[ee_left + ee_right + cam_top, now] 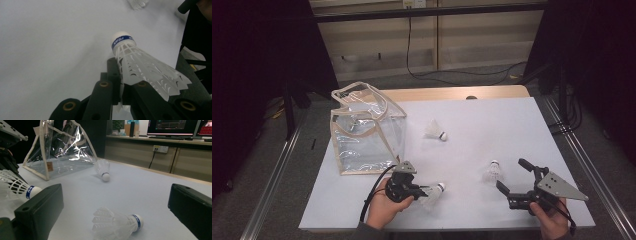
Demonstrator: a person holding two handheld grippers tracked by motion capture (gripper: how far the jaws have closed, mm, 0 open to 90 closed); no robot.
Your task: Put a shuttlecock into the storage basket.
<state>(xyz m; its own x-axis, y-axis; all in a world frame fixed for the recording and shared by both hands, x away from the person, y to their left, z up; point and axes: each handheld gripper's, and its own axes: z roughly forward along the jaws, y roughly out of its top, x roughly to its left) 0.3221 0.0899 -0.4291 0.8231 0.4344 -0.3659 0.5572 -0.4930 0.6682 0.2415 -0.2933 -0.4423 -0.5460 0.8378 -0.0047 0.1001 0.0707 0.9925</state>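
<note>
My left gripper [421,191] is near the table's front edge, shut on the feather skirt of a white shuttlecock [435,192]. In the left gripper view the jaws pinch the skirt's edge, and this shuttlecock [140,67] points its blue-banded cork away over the white table. My right gripper [511,174] stands open at the front right. A second shuttlecock [493,171] lies on the table just past its fingertips. In the right gripper view this one [117,223] lies on its side between the wide jaws, untouched. A third shuttlecock [435,130] lies mid-table.
A clear plastic bag [367,130] with beige trim stands open-topped at the table's left rear, also in the right gripper view [60,150]. The white table top [492,125] ends in a wooden strip at the back. Cables run along the floor behind.
</note>
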